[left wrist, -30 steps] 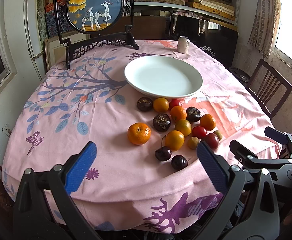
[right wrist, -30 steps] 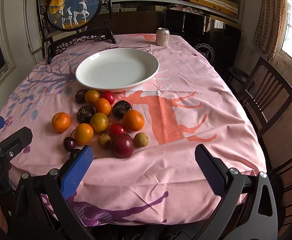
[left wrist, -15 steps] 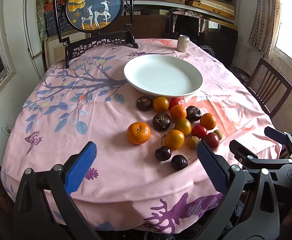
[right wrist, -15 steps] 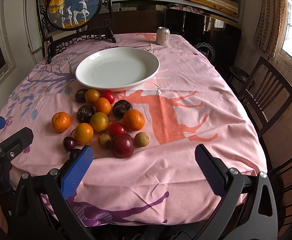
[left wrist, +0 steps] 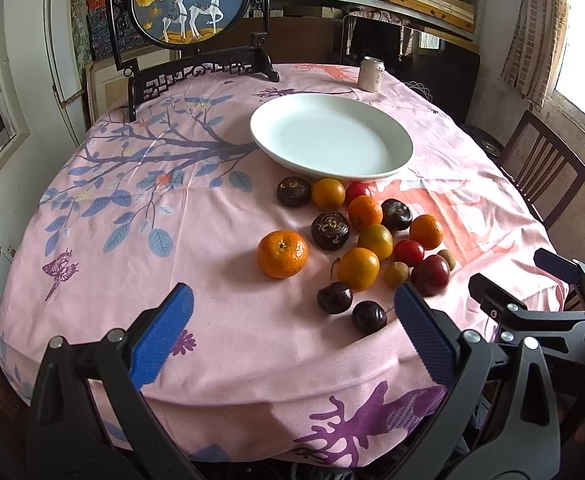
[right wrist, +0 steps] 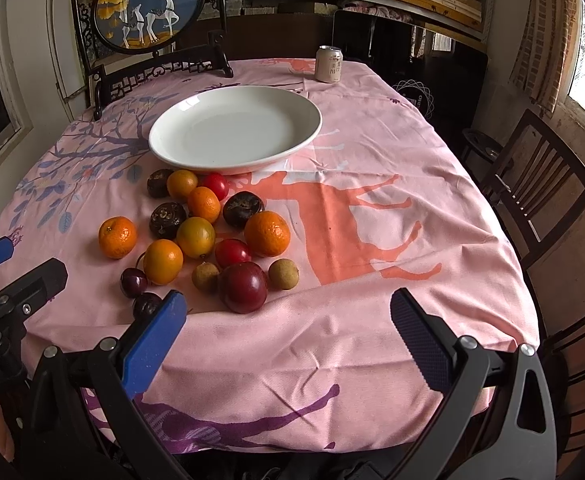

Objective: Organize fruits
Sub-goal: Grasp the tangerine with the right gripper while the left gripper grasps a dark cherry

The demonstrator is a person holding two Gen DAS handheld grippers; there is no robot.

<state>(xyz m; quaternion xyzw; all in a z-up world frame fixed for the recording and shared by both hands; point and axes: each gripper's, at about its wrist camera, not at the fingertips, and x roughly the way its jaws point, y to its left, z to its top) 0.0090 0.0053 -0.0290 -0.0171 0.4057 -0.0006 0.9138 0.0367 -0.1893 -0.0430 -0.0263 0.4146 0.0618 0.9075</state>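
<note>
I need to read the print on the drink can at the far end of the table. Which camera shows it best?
The right wrist view: the can looks larger there, its printed label facing the camera. The left wrist view also shows the whole can beyond the white plate, but smaller, with the print harder to make out.

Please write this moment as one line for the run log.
left claw: open, empty | right claw: open, empty | fruits: on tablecloth | plate: empty
</note>
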